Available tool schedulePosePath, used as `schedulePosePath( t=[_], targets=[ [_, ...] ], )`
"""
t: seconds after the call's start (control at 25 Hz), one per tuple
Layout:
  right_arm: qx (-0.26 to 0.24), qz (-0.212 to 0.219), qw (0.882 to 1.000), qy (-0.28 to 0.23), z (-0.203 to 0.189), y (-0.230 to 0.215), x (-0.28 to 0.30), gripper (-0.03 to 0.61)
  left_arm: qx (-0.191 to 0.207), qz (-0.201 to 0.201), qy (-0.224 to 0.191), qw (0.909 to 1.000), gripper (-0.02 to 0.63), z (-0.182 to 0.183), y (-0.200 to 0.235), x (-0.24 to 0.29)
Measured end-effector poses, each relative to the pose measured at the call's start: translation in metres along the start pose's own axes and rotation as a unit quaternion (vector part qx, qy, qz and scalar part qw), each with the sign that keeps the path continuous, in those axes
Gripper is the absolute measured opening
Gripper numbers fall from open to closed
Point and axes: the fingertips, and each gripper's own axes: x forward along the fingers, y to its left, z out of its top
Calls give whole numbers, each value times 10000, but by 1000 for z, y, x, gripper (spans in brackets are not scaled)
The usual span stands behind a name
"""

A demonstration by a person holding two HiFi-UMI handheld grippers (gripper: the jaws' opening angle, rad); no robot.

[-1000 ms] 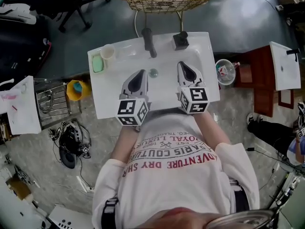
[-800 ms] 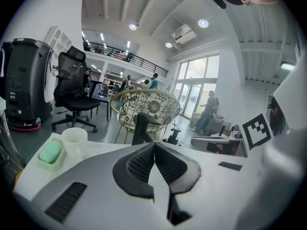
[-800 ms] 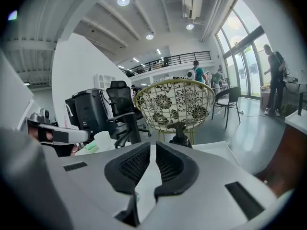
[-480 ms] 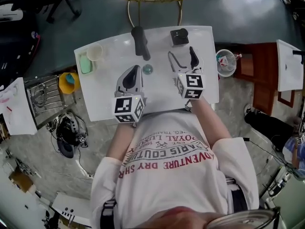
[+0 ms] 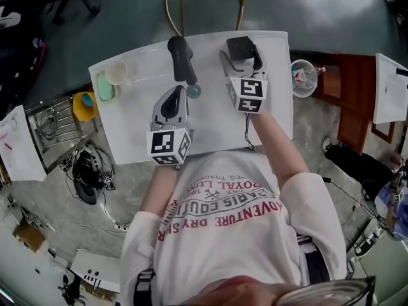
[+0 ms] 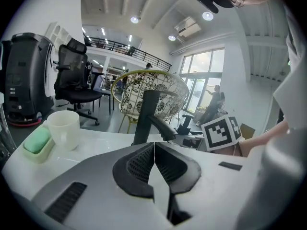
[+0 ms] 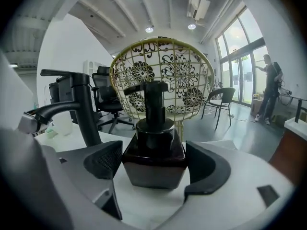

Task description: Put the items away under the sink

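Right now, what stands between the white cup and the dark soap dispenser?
The black faucet stands between the white cup and the soap dispenser; the head view shows it.

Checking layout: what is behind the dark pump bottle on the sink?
A yellow wire chair stands behind the pump bottle, beyond the sink. The pump covers part of the chair's back; the bottle's body hides the sink edge behind it.

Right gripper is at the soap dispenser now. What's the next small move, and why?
Probably close the right gripper on the soap dispenser. Its jaws have just been opening and now stand wide on either side of the bottle, not yet pressing it, so it looks ready to be gripped.
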Motion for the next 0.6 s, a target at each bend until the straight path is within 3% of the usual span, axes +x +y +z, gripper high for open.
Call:
schedulePosePath(
  t=[0.28, 0.6],
  targets=[
    [48, -58, 9999, 150, -15, -3, 20, 390, -83, -21, 0, 10000, 23, -2, 2, 9],
    [-257, -282, 9991, 194, -17, -2, 30, 390, -111, 43, 61, 9999, 23, -5, 10, 10]
  ],
)
